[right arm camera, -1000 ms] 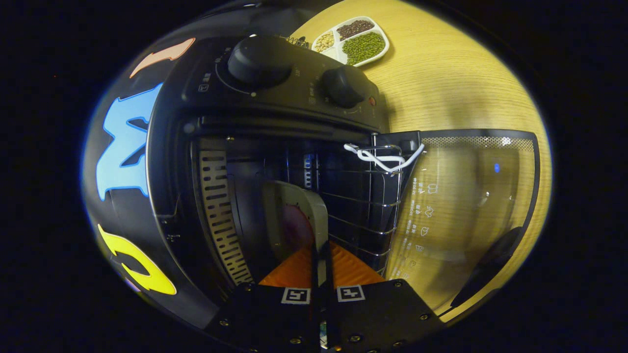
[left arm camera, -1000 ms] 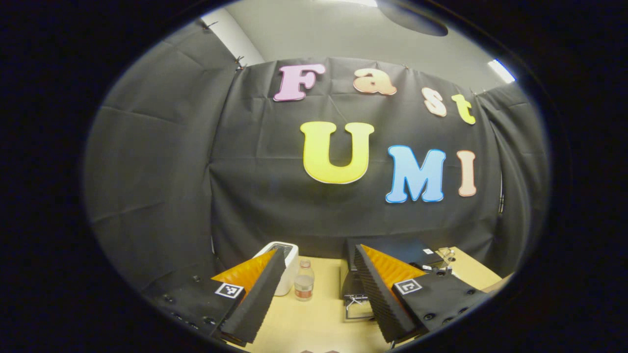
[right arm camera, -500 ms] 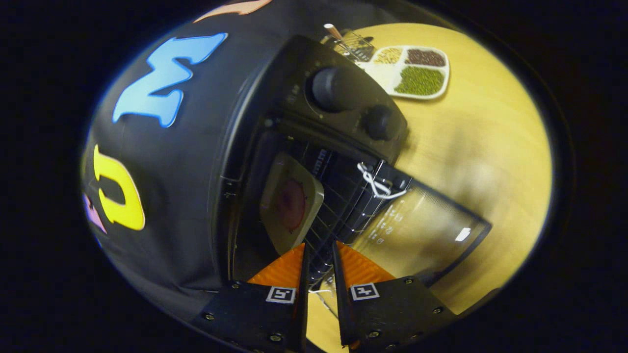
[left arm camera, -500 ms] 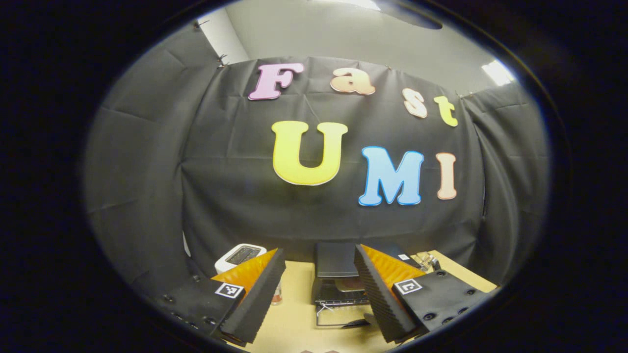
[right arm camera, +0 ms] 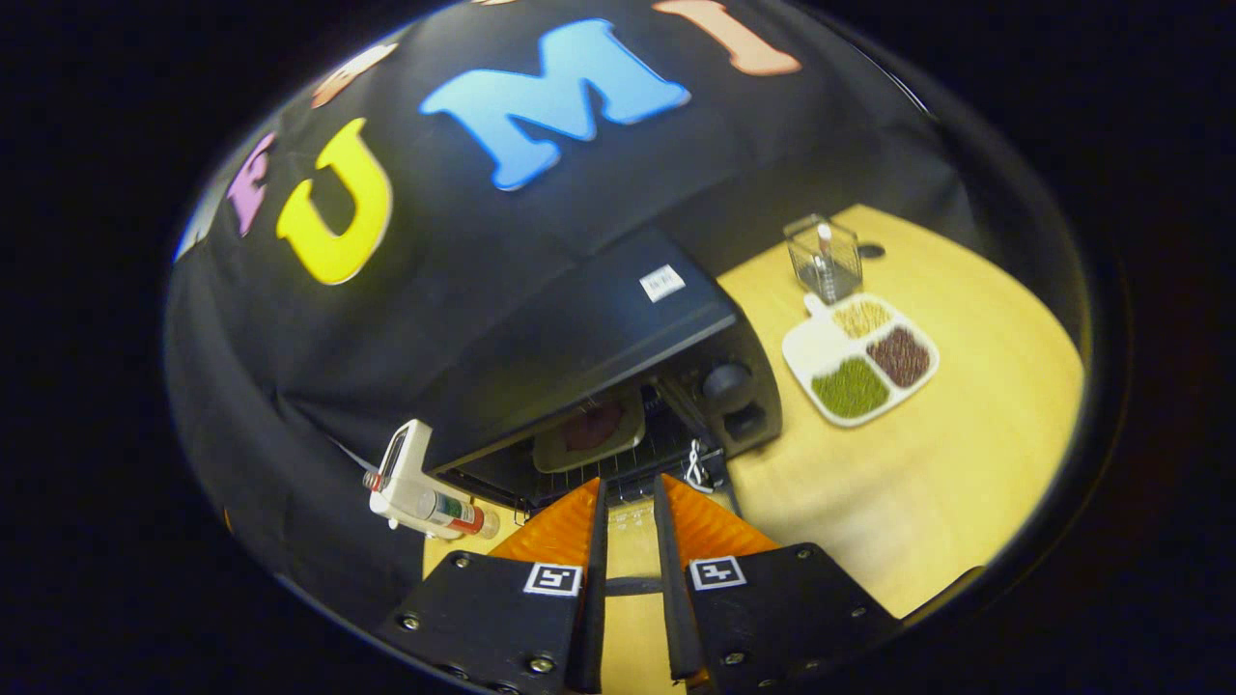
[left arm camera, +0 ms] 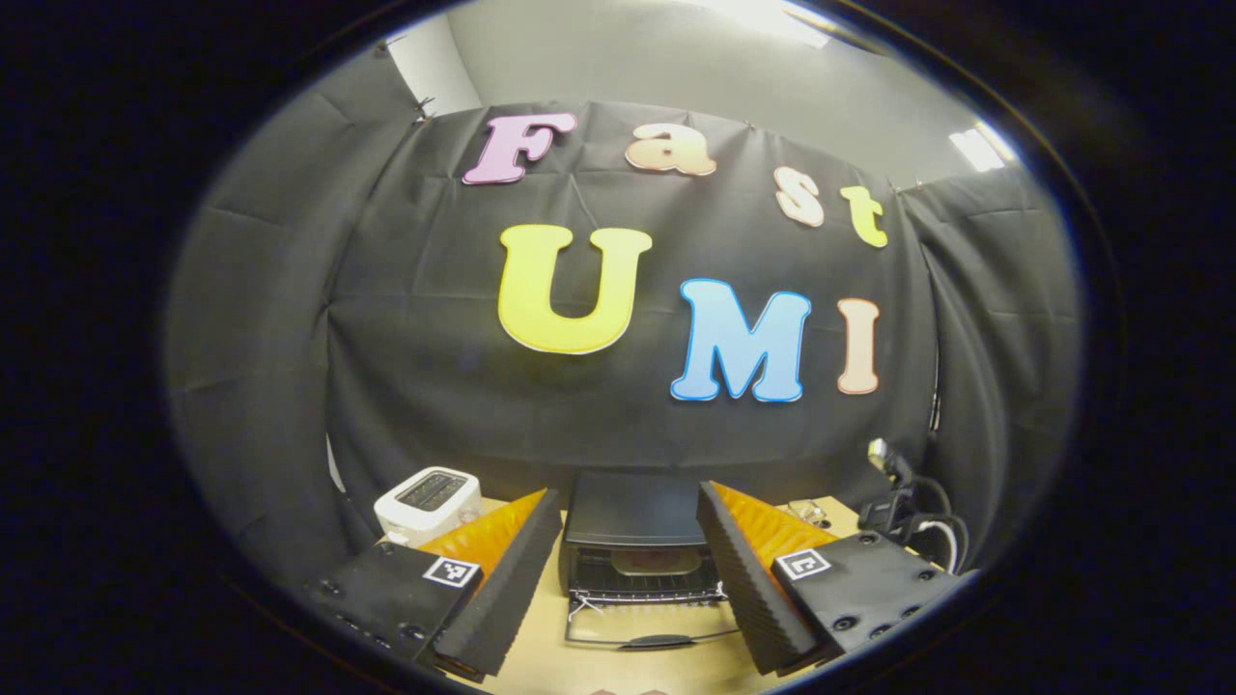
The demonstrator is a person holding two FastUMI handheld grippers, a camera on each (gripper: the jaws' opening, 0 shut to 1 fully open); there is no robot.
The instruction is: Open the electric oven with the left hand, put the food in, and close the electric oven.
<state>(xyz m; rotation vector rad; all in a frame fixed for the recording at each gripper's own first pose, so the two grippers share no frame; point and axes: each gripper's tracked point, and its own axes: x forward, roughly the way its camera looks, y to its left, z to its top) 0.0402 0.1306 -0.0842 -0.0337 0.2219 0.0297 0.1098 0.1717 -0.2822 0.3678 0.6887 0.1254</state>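
Sitting inside the open oven (right arm camera: 618, 328), the food plate (right arm camera: 589, 431) lies beyond both empty, parted grippers.

Staged kitchen booth: black cloth wall (left arm camera: 435, 386), wooden counter (right arm camera: 927, 463) with oven (left arm camera: 632, 541), toaster (left arm camera: 428, 492) (white), sectioned bean dish (right arm camera: 859, 357).

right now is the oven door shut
No, the oven door lies folded down flat in front of the oven, and the plate of food sits on the rack inside.

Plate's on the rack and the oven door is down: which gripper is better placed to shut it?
Left, probably: the left gripper is wide open and squarely facing the oven door. The right gripper is only narrowly open.
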